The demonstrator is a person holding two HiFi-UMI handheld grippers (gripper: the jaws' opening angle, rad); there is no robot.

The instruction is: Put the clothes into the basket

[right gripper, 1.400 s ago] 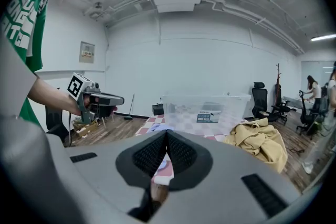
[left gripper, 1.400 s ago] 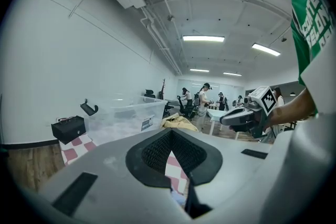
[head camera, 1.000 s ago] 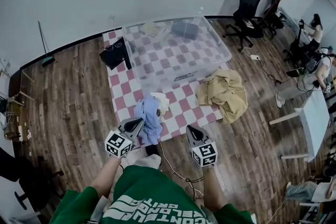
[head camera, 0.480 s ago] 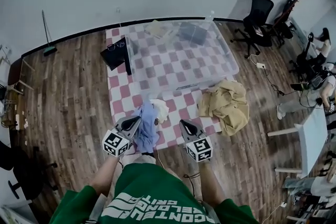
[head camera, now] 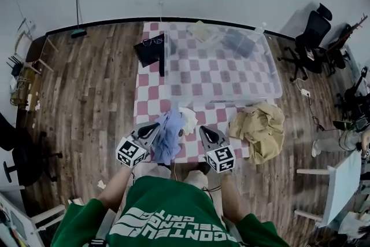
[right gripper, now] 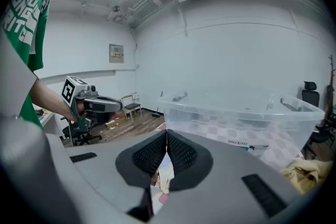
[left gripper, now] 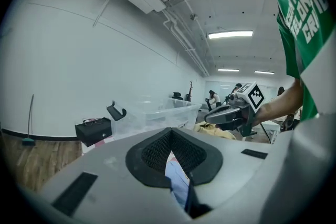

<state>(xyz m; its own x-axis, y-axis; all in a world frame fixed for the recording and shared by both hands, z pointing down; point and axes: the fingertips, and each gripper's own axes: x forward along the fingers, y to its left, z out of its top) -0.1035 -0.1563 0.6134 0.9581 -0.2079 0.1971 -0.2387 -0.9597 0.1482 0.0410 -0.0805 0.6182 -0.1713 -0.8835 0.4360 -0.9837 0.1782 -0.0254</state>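
Wood-plank floor (head camera: 92, 95) runs up to a pale wall, and a pink-and-white checked mat (head camera: 151, 107) is spread across the middle of it. On the mat sits the clear plastic bin (head camera: 275, 79), long and see-through, with a pale piece and a grey piece showing at its far end. Beside its left corner stands a black box (head camera: 151, 52) with a pair of glasses (head camera: 151, 41) on top. Down at the near edge of the mat lies a blue garment (head camera: 169, 139), crumpled, with a white cloth (head camera: 188, 120) just beside it — both outside the bin. Off to the right, a tan garment (head camera: 261, 130) is heaped half on the mat and half on the floor. The left gripper (head camera: 155, 125) hangs right at the blue garment's left edge, its jaws pressed together with nothing pinched. The right gripper (head camera: 203, 130) points in from the other side, jaws likewise closed on nothing — white cloth shows on the mat beneath its tips.
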